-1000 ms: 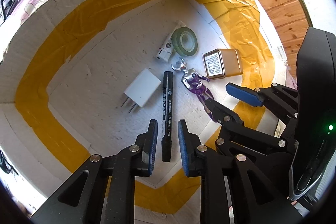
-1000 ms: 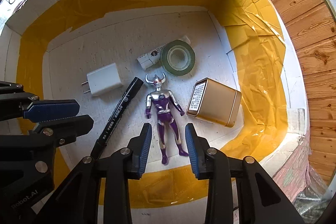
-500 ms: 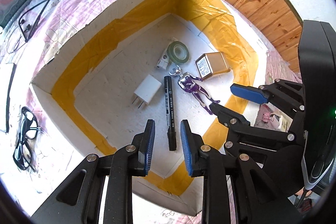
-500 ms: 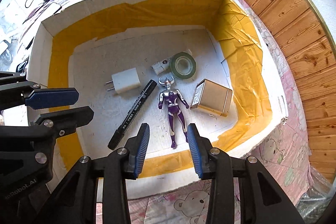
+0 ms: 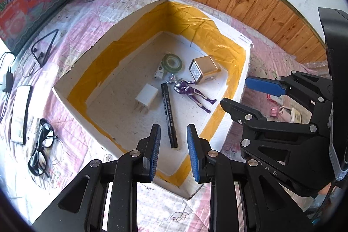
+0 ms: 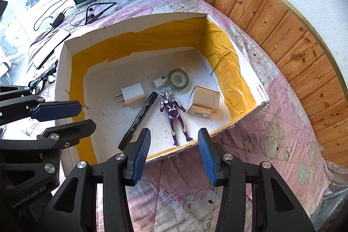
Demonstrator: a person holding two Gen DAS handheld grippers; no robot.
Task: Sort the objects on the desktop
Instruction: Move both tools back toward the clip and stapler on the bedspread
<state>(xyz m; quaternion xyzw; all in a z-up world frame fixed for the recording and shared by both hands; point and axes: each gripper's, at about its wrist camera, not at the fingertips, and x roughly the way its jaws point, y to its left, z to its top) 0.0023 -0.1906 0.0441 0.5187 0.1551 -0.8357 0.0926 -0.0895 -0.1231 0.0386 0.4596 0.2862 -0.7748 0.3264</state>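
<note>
Both your grippers have pulled up and back from the box [image 6: 65, 71] since a second ago; left gripper [image 5: 173, 151] and right gripper [image 6: 174, 156] hang released, holding nothing. On the box floor, the marker [image 5: 168, 114] runs 12 to 6, the figure [image 6: 174, 116] head at 12. Drop crooked and you'll nudge the charger [image 6: 132, 94] or clip the rim.

Purple figure [image 6: 174, 114] beside black marker [image 6: 139, 119] in box [image 6: 63, 71]
</note>
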